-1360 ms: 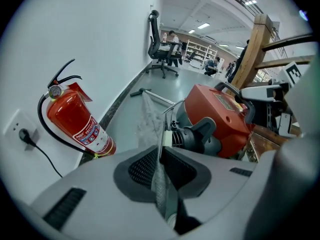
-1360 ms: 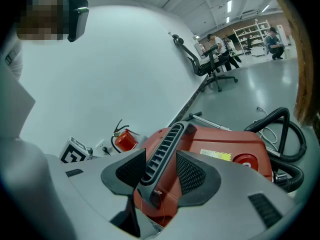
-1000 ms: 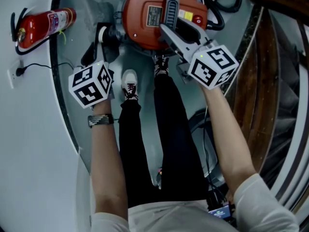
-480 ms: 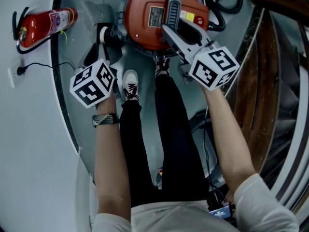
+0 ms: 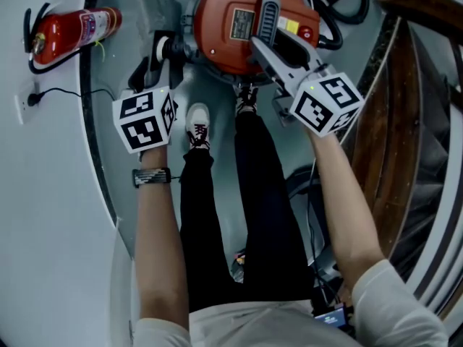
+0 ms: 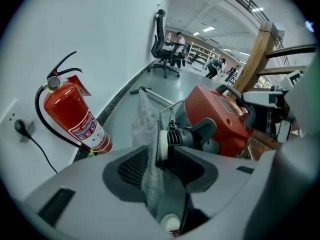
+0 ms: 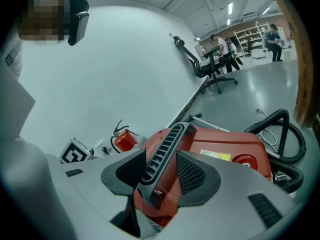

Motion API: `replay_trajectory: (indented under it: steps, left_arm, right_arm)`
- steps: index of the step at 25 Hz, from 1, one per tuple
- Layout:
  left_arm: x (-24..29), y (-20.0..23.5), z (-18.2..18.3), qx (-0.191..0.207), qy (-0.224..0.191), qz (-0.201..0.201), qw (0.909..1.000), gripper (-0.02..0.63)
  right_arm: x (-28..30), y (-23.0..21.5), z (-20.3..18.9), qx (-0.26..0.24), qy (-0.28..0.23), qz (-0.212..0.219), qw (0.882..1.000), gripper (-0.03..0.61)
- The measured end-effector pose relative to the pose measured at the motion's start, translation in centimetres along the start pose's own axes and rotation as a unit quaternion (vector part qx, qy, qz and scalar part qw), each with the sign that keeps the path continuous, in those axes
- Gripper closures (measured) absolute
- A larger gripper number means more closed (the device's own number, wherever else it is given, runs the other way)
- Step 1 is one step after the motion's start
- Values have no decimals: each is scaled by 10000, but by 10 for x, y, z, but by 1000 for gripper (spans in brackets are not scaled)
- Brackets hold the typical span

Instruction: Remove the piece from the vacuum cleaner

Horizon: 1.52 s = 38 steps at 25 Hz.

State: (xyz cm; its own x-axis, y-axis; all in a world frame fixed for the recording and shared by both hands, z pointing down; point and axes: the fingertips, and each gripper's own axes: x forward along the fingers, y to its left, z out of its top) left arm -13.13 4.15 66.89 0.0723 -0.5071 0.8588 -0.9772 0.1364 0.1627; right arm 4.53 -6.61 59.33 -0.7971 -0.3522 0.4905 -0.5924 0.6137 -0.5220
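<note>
Gaping wide, the left claw point(image 6: 161, 166) has just been opening. The piece point(image 6: 189, 136), a black ribbed cuff on the side of the one vacuum point(image 5: 217, 45), sits between its jaws unpressed. The right claw point(image 7: 160, 173) is clamped on the handle point(image 7: 167, 134). One extinguisher point(image 5: 72, 29) stands at the wall point(image 5: 43, 208), near the piece. Wooden framing point(image 5: 405, 121) hems in the right side. Two shoes point(image 5: 197, 125) stand just beside the vacuum.
</note>
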Motion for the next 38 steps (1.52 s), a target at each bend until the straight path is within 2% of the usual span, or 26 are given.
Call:
replay_trajectory:
  steps: [3,8,20,25,27,38]
  left_arm:
    - [1,-2,-1,136,16,70,9999,463]
    - [-2,2,-3,187,-48,293,9994,551]
    - [-2,4,-4,532,-41,446,9976,563]
    - [-1,4,-3,1114,-10,546,9923,563]
    - [-1,5,-3,1229,-8,554,9909,563]
    - [-2,7,-2,1150,-48,550,9918,563]
  right_arm:
    - [0,0,0,-1,-11,-2,10000,382]
    - [0,1,0,-40,-32,-28,10000,382]
    - [-1,0,0,-36,-42,-13,10000,382]
    - [-1,-1,0,-28,-74,-29,10000,382]
    - [-1,-1,0,-30,-65,-25,10000,382]
    - [-1,0,0,-26,-35,3,10000,382]
